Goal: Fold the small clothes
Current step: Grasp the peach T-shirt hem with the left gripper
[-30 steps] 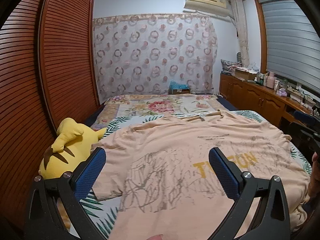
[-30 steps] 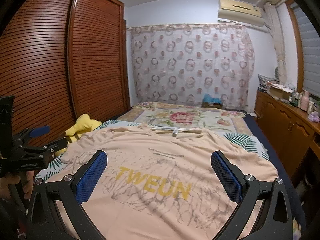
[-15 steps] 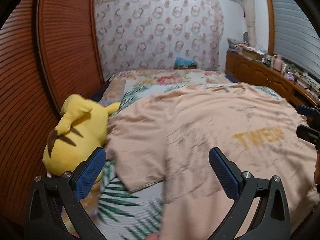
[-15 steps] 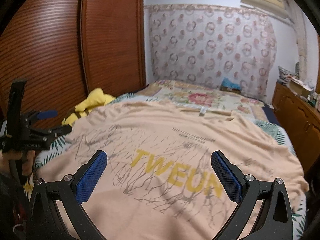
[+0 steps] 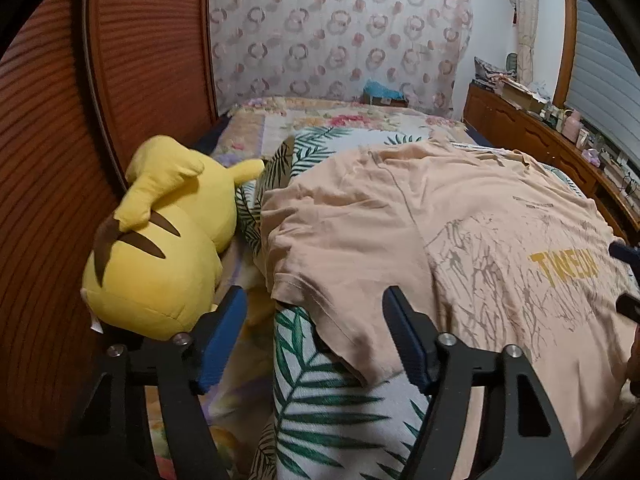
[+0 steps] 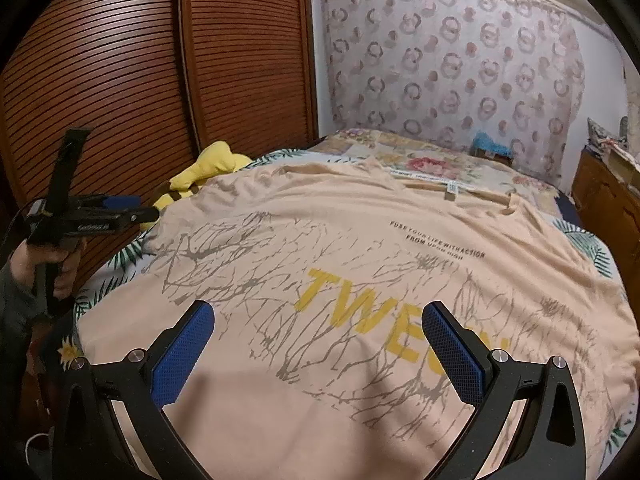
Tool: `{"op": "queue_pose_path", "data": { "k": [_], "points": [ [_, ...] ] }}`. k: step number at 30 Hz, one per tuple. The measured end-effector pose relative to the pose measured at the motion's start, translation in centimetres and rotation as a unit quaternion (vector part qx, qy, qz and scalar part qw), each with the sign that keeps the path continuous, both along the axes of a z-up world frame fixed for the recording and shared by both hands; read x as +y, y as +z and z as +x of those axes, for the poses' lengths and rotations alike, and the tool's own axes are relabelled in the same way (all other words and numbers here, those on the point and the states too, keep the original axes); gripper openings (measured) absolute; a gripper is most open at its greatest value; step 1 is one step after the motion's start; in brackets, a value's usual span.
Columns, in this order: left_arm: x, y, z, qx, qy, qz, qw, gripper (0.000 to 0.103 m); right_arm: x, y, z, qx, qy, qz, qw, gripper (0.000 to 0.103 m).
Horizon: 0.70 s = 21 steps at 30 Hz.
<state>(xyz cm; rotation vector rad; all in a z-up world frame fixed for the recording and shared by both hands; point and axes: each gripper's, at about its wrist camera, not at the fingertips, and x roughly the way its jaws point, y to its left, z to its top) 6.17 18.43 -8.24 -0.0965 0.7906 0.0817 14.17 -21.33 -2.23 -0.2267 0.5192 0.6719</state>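
**Left gripper swings down to the shirt's sleeve as folding gets under way**

Since a second ago the left gripper [image 5: 314,330] has dropped and swung toward the near left sleeve [image 5: 320,268] of the peach T-shirt [image 6: 360,280], which lies spread face up across the leaf-print bedcover [image 5: 332,412]. Its blue-padded jaws are closing, the sleeve's hem and the fold of cloth just below it lying ahead of and between them, though the pads do not yet press on fabric. A yellow plush toy [image 5: 172,240] sits just beyond the left jaw, close against the sleeve's outer edge. Seen from the right wrist, the person's hand [image 6: 60,264] grips the left tool's handle off to the left. The right gripper [image 6: 318,344] hangs with jaws spread wide and nothing between them, over the lower front of the shirt near the yellow lettering [image 6: 380,320]. By all appearances this is the first fold's opening step, taking hold of a sleeve. What comes next likely calls for a clean pinch of the sleeve's edge alone, clear of bedcover and plush, then a carry inward across the shirt's body, with the right gripper free to steady the cloth
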Motion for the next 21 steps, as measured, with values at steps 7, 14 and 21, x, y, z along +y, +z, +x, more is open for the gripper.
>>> {"op": "queue_pose_path", "data": {
  "k": [7,14,21],
  "points": [
    [1.5,-1.3,2.6,0.032,-0.009,-0.032,0.9989,0.048,0.9,-0.3,-0.3,0.005,0.01,-0.004,1.0,0.103],
    [1.2,-1.2,2.7,0.029,-0.015,-0.011,0.9994,0.008,0.7,-0.7,0.0,0.009,0.006,0.0,1.0,0.103],
    [-0.3,1.8,2.9,-0.006,-0.024,0.015,0.9996,0.004,-0.3,-0.9,-0.3,0.014,0.001,0.013,1.0,0.103]
  ]
}}
